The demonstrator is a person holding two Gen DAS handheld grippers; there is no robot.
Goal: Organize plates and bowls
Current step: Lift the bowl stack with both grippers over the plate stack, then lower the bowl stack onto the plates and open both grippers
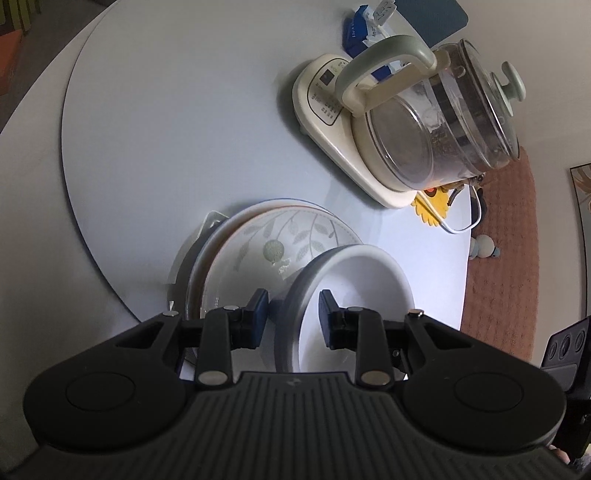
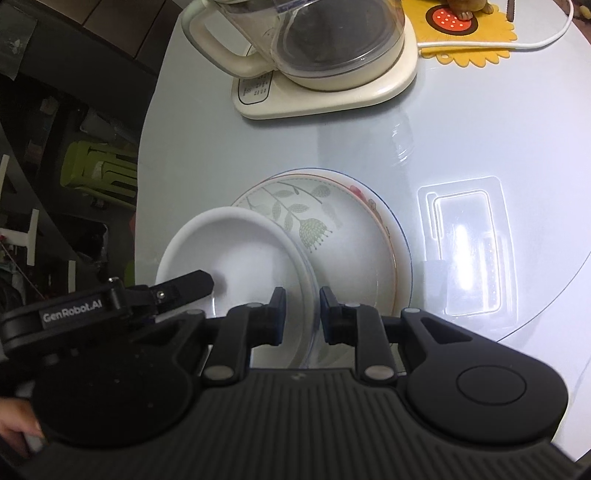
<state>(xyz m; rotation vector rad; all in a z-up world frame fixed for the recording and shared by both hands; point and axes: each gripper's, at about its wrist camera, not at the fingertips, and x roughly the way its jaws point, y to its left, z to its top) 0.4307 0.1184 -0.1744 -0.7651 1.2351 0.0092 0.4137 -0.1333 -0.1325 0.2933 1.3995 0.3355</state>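
A white bowl [image 1: 351, 284] [image 2: 236, 254] is tilted against a stack of plates. The top plate [image 1: 280, 236] [image 2: 332, 229] has a green leaf pattern; a flower-rimmed plate [image 2: 373, 203] lies beneath, inside a clear glass dish [image 1: 181, 280] [image 2: 310, 295]. My left gripper [image 1: 294, 314] straddles the white bowl's near rim, one pad inside and one outside, with a gap showing. It also shows in the right wrist view [image 2: 192, 286]. My right gripper [image 2: 303, 314] straddles the glass dish's rim, jaws apart.
A glass kettle [image 1: 443, 122] [image 2: 325, 40] stands on its cream base behind the stack. A yellow flower coaster [image 2: 465, 33] with a white cable lies beyond. A clear plastic tray [image 2: 465, 251] lies right of the plates. The table edge [image 2: 147, 147] is at left.
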